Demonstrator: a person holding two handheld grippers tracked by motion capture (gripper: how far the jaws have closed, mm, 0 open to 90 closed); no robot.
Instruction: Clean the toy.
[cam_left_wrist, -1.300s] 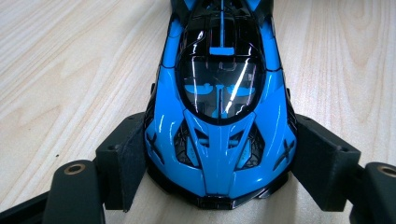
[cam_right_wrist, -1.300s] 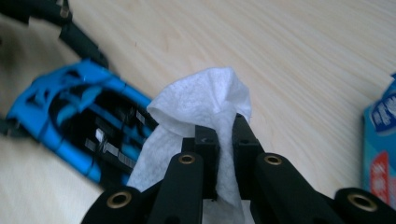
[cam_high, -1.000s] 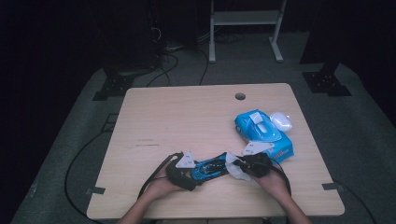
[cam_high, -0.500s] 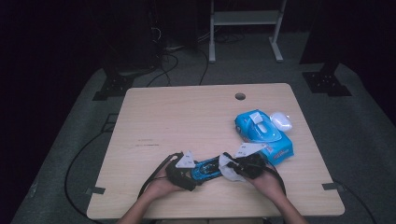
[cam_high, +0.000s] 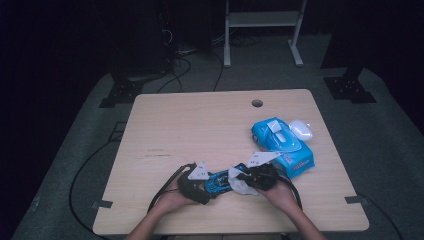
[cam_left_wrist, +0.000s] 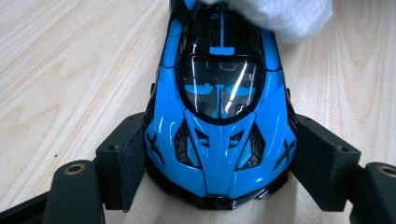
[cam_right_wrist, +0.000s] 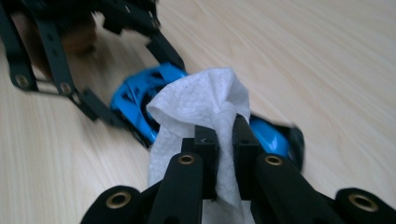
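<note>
While clamped, toy car (cam_left_wrist: 219, 121) between left gripper (cam_left_wrist: 219, 186) pads, seemingly.

- We see a light wooden table (cam_high: 200, 130) mid-frame with a round cable hole (cam_high: 257, 103).
- Grey carpet floor (cam_high: 385, 165) surrounds it.
- A white metal stand (cam_high: 262, 20) sits top centre, in darkness.

On the table (cam_high: 200, 130), near its front edge, the toy car (cam_high: 218, 183) lies crosswise between the two grippers: the left gripper (cam_high: 200, 186) sits at its left end, one jaw against each flank, and the right gripper (cam_high: 246, 181) at its right end, pinching a wipe (cam_high: 239, 182) that rests on the car's top. Behind and to the right of them lies the wipes pack (cam_high: 283, 146), with a small case (cam_high: 301, 129) just beside its far right corner
</note>
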